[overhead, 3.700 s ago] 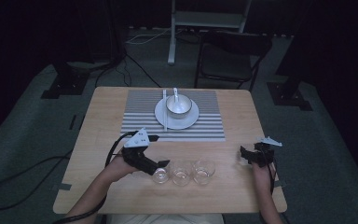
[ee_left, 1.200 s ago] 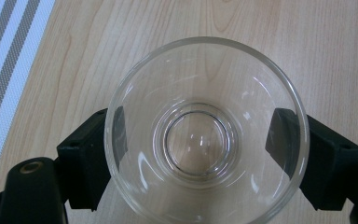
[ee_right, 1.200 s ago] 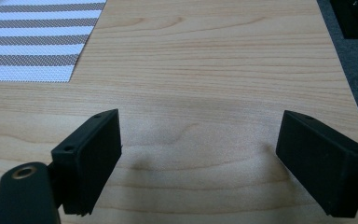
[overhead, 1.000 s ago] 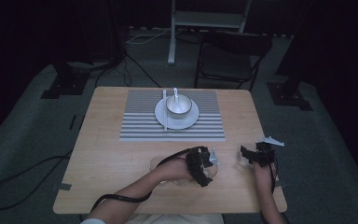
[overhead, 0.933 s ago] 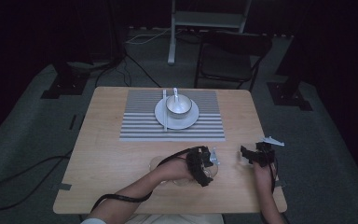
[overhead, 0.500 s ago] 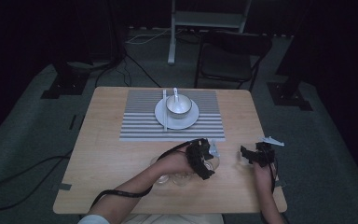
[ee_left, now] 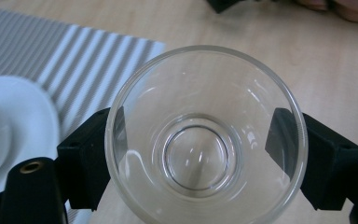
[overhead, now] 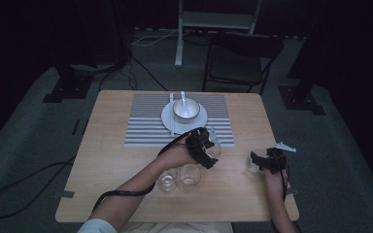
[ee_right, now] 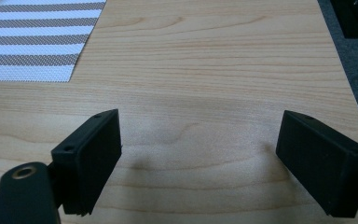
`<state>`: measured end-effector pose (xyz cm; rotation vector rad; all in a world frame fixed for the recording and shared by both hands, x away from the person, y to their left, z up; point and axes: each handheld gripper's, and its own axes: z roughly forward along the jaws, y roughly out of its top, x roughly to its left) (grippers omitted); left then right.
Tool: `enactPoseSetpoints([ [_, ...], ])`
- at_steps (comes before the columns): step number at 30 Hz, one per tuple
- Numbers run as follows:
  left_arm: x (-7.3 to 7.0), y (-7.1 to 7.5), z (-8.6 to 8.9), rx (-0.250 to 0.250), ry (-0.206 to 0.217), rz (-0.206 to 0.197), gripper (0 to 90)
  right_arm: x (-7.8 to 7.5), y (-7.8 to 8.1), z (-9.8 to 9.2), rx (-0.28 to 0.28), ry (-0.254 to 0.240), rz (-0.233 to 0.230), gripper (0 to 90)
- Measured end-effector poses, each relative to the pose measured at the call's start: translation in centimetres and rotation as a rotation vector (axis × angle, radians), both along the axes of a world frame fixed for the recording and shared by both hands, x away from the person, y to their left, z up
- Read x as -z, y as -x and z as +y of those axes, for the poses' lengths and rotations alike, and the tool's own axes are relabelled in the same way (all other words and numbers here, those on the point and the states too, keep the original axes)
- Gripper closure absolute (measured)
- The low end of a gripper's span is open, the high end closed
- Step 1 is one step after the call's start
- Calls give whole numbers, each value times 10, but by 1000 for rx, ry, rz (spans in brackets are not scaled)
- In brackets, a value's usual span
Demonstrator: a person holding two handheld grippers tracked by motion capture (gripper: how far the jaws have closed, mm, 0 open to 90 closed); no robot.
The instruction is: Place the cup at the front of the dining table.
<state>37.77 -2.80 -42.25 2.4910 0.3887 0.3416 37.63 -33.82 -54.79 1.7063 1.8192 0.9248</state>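
Note:
A clear glass (ee_left: 205, 135) sits between the jaws of my left gripper (ee_left: 205, 154), which is shut on its sides. From above, that left gripper (overhead: 208, 147) holds the glass (overhead: 215, 149) over the front right corner of the striped placemat (overhead: 145, 121). Two more clear glasses (overhead: 167, 180) (overhead: 190, 175) stand side by side on the table in front of it. My right gripper (overhead: 262, 160) rests near the table's right edge. Its jaws stand wide apart over bare wood (ee_right: 198, 154), holding nothing.
A white plate (overhead: 167, 119) with a bowl (overhead: 186, 109) and a spoon (overhead: 183, 98) sits on the placemat, just beyond the held glass. The plate's edge (ee_left: 23, 121) is close on the left in the left gripper view. A chair (overhead: 238, 53) stands behind the table.
My left gripper crossed from the left to the rightmost of three glasses, shut on it and carried it away from the row toward the placemat. The right gripper stayed put.

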Motion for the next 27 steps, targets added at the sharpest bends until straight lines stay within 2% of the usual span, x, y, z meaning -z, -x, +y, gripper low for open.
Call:
enactPoseSetpoints([
  [9,0,-16,23,-75,-6,9,184,0,0,0,2,3,3,135],
  [13,-1,-22,33,-102,-15,0,184,0,0,0,3,3,3,135],
  [15,-2,-24,39,-124,-7,5,184,0,0,0,4,4,4,135],
  [27,-4,-35,72,-200,-28,-1,184,0,-1,1,6,8,5,135],
])
